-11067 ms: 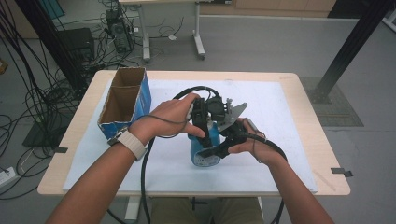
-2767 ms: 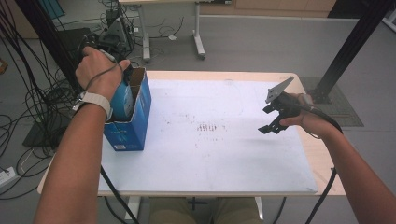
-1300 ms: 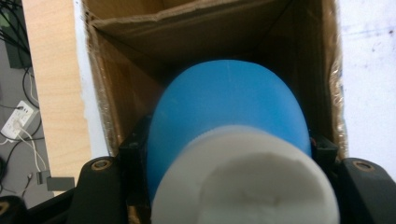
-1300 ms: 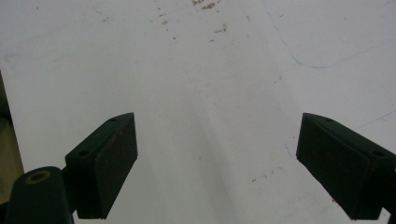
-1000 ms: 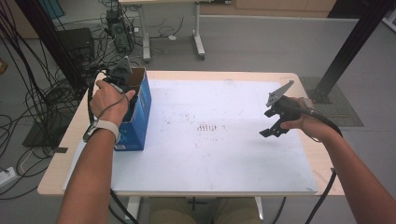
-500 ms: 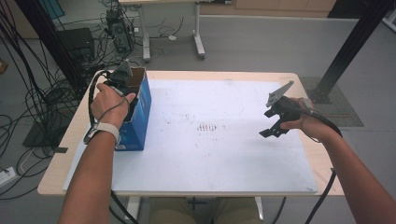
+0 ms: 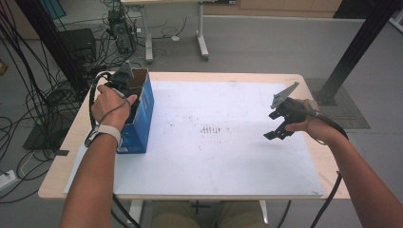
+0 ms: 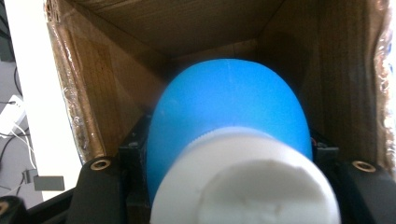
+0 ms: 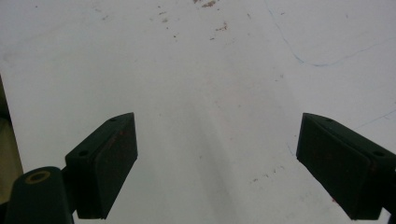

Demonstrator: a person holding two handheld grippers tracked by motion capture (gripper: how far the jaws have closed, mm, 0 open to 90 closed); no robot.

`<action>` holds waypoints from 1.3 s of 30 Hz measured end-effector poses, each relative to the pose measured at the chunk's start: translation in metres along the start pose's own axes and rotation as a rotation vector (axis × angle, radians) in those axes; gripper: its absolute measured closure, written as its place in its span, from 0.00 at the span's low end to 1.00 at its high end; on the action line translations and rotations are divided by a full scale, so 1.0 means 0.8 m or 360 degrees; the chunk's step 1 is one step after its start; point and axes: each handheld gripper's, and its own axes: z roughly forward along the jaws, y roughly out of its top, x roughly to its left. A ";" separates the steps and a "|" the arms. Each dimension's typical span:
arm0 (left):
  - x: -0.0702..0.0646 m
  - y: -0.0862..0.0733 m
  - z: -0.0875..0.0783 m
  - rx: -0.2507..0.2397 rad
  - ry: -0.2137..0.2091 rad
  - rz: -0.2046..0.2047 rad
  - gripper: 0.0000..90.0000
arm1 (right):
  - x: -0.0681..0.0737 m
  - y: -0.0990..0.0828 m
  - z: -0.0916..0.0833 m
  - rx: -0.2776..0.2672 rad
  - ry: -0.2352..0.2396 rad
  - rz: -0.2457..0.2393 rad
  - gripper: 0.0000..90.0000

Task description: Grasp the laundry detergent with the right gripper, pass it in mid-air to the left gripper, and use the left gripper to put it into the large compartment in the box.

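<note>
A blue bottle (image 8: 229,107) with a white cap (image 8: 243,186) sits down inside the open blue cardboard box (image 7: 142,111) at the table's left edge. My left gripper (image 8: 229,149) reaches into the box from above, shut on the bottle just behind the cap; brown cardboard walls (image 8: 88,98) surround it. In the high view the left gripper (image 7: 124,78) is at the box's open top, under the person's hand. My right gripper (image 7: 277,133) hovers over the right part of the white sheet (image 7: 214,156), open, with nothing between its pads (image 9: 105,163).
The white sheet (image 9: 210,70) carries faint brown specks and pen lines. Bundles of cables (image 7: 43,95) hang beside the table on the left. A black post (image 7: 351,52) stands at the far right and a desk frame (image 7: 199,28) stands behind the table.
Since about three seconds ago my left hand has come down and the bottle has gone into the box. Over the last second neither hand has visibly moved.
</note>
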 end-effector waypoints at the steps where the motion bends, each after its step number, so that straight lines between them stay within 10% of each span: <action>1: 0.000 0.000 0.000 0.0000 0.0001 0.0000 0.41 | 0.000 0.000 0.000 -0.0001 0.0001 0.0000 0.14; 39: 0.001 0.000 0.000 0.0013 0.0000 -0.0010 0.41 | 0.002 0.003 0.000 0.0015 -0.0005 -0.0011 0.14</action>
